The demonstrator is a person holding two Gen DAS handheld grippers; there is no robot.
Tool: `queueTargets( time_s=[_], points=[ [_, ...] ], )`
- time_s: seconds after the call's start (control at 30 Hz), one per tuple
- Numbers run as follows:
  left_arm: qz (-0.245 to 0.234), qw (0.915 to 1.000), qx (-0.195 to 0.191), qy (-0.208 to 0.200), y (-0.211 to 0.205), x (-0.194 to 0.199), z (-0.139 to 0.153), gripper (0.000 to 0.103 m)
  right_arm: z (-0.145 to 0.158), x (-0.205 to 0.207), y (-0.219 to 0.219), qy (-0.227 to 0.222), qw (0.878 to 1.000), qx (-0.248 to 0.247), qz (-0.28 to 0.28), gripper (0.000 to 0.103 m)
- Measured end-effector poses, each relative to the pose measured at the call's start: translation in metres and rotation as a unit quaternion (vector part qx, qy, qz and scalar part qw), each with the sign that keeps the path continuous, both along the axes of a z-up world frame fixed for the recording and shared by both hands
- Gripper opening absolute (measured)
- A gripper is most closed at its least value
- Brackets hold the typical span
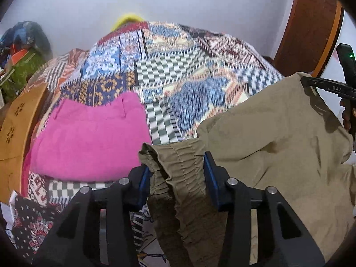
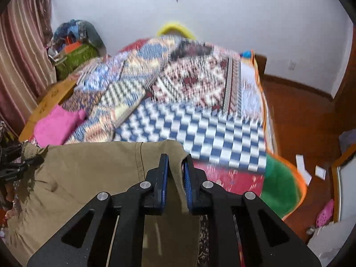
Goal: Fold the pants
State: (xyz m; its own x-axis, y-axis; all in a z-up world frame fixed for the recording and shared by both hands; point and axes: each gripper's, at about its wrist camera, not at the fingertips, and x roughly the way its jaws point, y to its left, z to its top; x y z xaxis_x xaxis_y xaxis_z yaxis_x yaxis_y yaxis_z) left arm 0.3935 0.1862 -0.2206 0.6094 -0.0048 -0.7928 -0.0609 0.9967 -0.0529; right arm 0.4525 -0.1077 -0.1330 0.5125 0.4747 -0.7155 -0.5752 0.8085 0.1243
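Both our left gripper [image 1: 178, 173] and right gripper [image 2: 175, 178] clench the khaki pants [image 1: 278, 133], soft and floppy, best gripped along the waistband.

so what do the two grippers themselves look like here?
Both match: left gripper and right gripper have matte black linkage arms with triangular cutouts, silver pivot pins and blue pads on the fingers. The right gripper's side reads "DAS". No cables visible.
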Motion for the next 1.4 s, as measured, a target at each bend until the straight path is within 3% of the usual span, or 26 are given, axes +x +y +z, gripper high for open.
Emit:
queueTargets(
  time_s=[0.23,0.37,0.73,1.1,1.4],
  points=[
    [0.004,0.9994,0.017,-0.031,0.003,0.014,0.031,0.041,0.041,0.012,0.012,-0.05,0.999,0.016,-0.012,0.012],
    [0.012,0.9984,0.006,-0.054,0.009,0.018,0.052,0.037,0.069,0.012,0.013,-0.076,0.996,0.041,-0.019,0.011],
    [0.0,0.9957,0.011,-0.092,0.005,-0.01,0.103,0.035,0.109,-0.042,-0.013,-0.1,0.991,0.091,-0.012,0.011],
    [-0.042,0.994,0.0,-0.101,-0.013,-0.053,0.12,0.035,0.113,-0.115,-0.045,-0.084,0.99,0.117,-0.004,0.011],
    [-0.07,0.9929,-0.01,-0.096,-0.023,-0.102,0.108,0.035,0.094,-0.174,-0.064,-0.049,0.99,0.132,-0.006,0.011]
  ],
)
